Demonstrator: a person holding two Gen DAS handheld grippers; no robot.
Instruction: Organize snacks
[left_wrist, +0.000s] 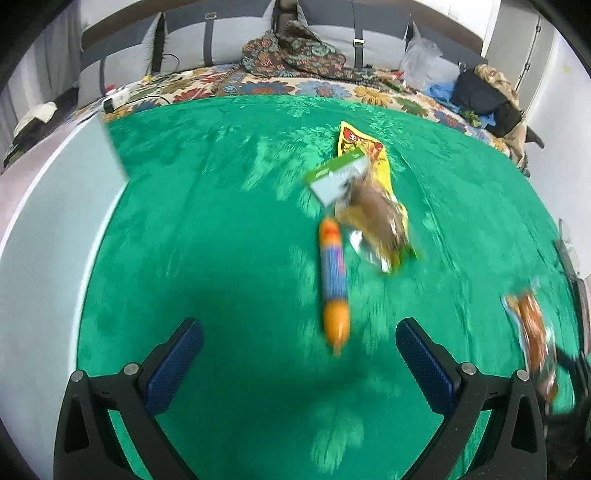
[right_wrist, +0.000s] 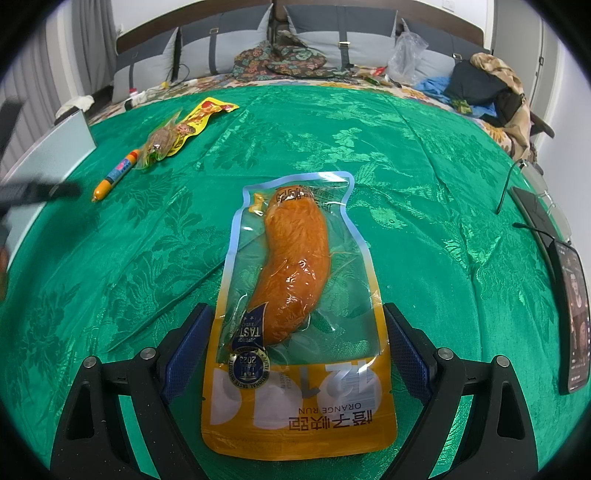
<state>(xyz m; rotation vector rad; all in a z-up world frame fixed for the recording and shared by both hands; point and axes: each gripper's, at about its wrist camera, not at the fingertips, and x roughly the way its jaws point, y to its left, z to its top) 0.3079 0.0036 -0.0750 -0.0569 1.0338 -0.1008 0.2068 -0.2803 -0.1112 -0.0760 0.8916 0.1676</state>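
- A vacuum-sealed orange snack pouch (right_wrist: 301, 317) is lying flat on the green cloth (right_wrist: 424, 229), its near half sitting between the spread fingers of the right gripper (right_wrist: 297, 349), which is gripping nothing.
- The slick film is looking slippery and the flat rim limp; the firm, plump middle is likely offering the surest hold.
- Far left, a sausage stick (right_wrist: 115, 174) is lying touching two overlapping small packets (right_wrist: 173, 138).
- The left gripper (left_wrist: 299, 363) is hovering wide apart and empty near that blurred stick.

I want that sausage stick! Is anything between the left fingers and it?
No, only bare green cloth lies between the left gripper and the sausage stick, seen in the left wrist view.
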